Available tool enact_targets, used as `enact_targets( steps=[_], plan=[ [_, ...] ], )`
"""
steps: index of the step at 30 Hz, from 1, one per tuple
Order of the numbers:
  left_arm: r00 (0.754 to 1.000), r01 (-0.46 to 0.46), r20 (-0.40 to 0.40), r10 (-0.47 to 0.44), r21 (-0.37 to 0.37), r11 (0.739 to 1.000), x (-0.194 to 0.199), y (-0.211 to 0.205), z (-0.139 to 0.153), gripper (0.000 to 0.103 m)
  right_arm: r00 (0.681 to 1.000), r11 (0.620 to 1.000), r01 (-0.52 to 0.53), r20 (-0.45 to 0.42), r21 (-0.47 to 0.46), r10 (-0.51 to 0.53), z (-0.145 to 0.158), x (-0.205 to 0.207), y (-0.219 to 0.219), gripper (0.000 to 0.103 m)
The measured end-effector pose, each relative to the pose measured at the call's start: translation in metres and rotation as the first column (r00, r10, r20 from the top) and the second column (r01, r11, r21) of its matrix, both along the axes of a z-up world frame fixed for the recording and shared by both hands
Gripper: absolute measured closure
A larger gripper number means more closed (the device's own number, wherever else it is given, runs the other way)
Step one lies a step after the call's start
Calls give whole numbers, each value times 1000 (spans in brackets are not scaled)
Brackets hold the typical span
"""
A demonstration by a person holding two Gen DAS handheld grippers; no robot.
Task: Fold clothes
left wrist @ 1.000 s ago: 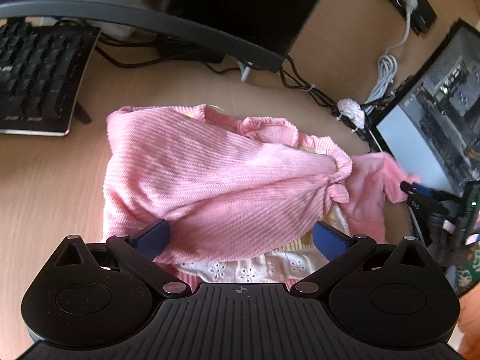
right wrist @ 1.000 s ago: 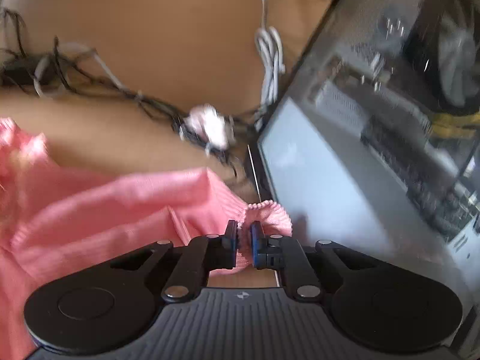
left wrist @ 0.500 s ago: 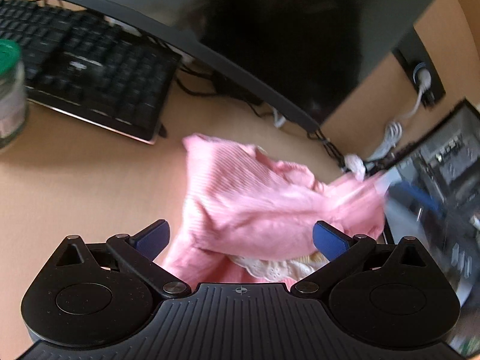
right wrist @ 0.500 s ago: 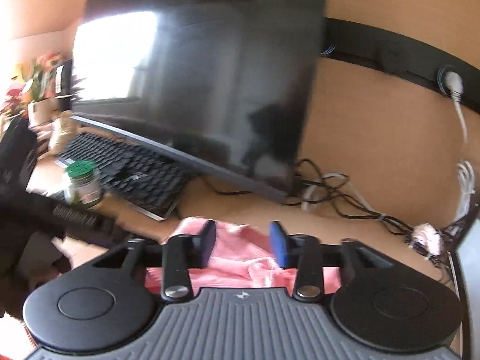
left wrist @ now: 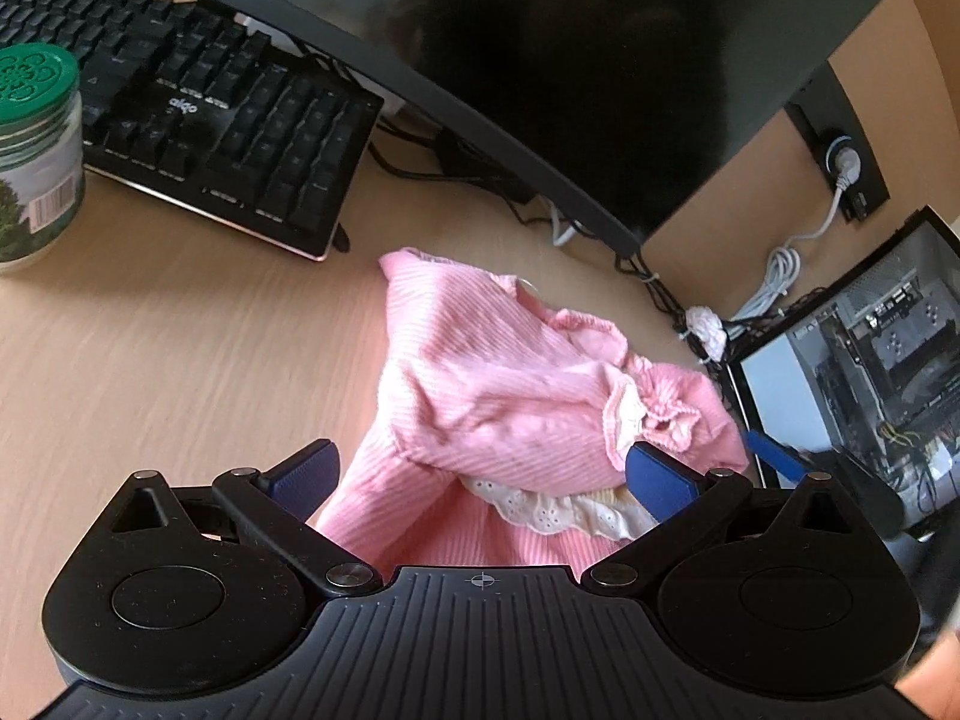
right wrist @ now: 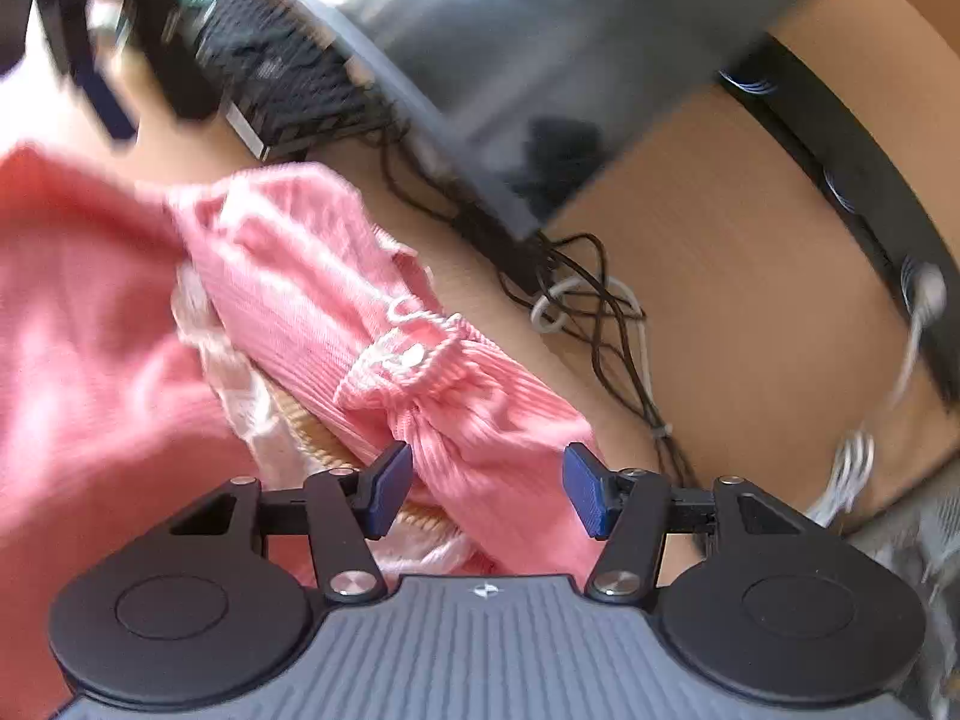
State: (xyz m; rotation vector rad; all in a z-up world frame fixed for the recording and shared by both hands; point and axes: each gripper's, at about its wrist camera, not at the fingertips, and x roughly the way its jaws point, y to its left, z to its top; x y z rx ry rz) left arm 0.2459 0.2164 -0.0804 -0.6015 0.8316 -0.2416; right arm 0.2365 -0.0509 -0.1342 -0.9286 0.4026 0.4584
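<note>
While the pink top point(left wrist: 498, 396) lies bunched on the desk point(left wrist: 180, 360), both spread grippers, left point(left wrist: 480, 474) and right point(right wrist: 487, 489), hover empty; its sleeve runs toward 11 o'clock from the right one.

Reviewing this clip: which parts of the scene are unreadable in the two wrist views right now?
- Pink garment, left wrist view: its near hem is hidden behind the open left gripper.
- Keyboard, right wrist view: smeared by motion blur, no keys readable.
- Jar, left wrist view: cut off by the left edge.
- Right gripper, open: whether its pads touch the cloth cannot be told.
</note>
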Motion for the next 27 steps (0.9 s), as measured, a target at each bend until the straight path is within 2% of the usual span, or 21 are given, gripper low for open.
enact_targets(
  steps=[1, 2, 3, 4, 5, 7, 9, 11, 12, 13, 16, 17, 18, 19, 20, 22, 24, 27],
  plan=[
    [1000, 6, -2, -6, 7, 1000, 0, -2, 1, 0, 1000, 1000, 1, -3, -3, -1, -3, 6, 4, 58],
    [1000, 11, -5, -11, 14, 1000, 0, -3, 1, 0, 999, 999, 24, -41, 38, -22, 2, 13, 5, 85],
    [1000, 16, -8, -16, 20, 1000, 0, -5, 1, 0, 996, 996, 48, -80, 77, -42, 6, 20, 6, 96],
    [1000, 18, -12, -18, 23, 1000, 0, -6, 1, 0, 991, 986, 84, -119, 142, -68, 16, 26, 3, 96],
    [1000, 16, -16, -16, 23, 1000, -1, -6, 2, 0, 982, 958, 141, -160, 249, -103, 35, 32, -5, 96],
    [1000, 5, -12, -5, 16, 1000, -4, -2, 3, 0, 962, 868, 233, -234, 438, -140, 72, 41, -23, 96],
    [1000, -15, -7, 15, 7, 1000, -8, 4, 3, 0, 940, 742, 310, -310, 594, -145, 106, 48, -41, 96],
    [999, -41, -9, 41, -7, 999, -12, 11, 1, 0, 912, 608, 369, -402, 703, -89, 121, 54, -49, 96],
    [999, -54, -11, 54, -14, 998, -14, 15, 0, 0, 899, 567, 380, -436, 731, -40, 121, 56, -44, 96],
    [998, -66, -13, 65, -20, 998, -16, 18, -1, 0, 891, 553, 377, -454, 743, 4, 118, 57, -35, 96],
    [996, -88, -18, 87, -21, 996, -22, 27, -2, 0, 878, 606, 328, -471, 724, 88, 94, 51, 10, 94],
    [995, -95, -19, 94, -20, 995, -23, 30, -2, 0, 866, 622, 319, -486, 716, 115, 83, 50, 25, 90],
    [995, -102, -19, 101, -19, 995, -25, 33, -2, 0, 847, 628, 322, -512, 708, 142, 72, 49, 34, 78],
    [994, -109, -20, 108, -18, 994, -26, 37, -2, 0, 835, 633, 330, -529, 700, 150, 64, 47, 40, 74],
    [993, -114, -20, 114, -16, 993, -27, 39, -1, 0, 833, 634, 336, -534, 697, 146, 60, 44, 42, 68],
    [993, -118, -19, 118, -6, 993, -26, 42, 0, 0, 849, 626, 320, -508, 711, 143, 65, 37, 33, 60],
    [992, -123, -17, 123, 4, 992, -26, 45, 1, 0, 871, 618, 300, -473, 726, 134, 73, 33, 19, 47],
    [995, -96, -7, 96, 6, 995, -15, 36, 5, 0, 903, 614, 314, -427, 725, 42, 81, 39, -13, 47]
  ],
)
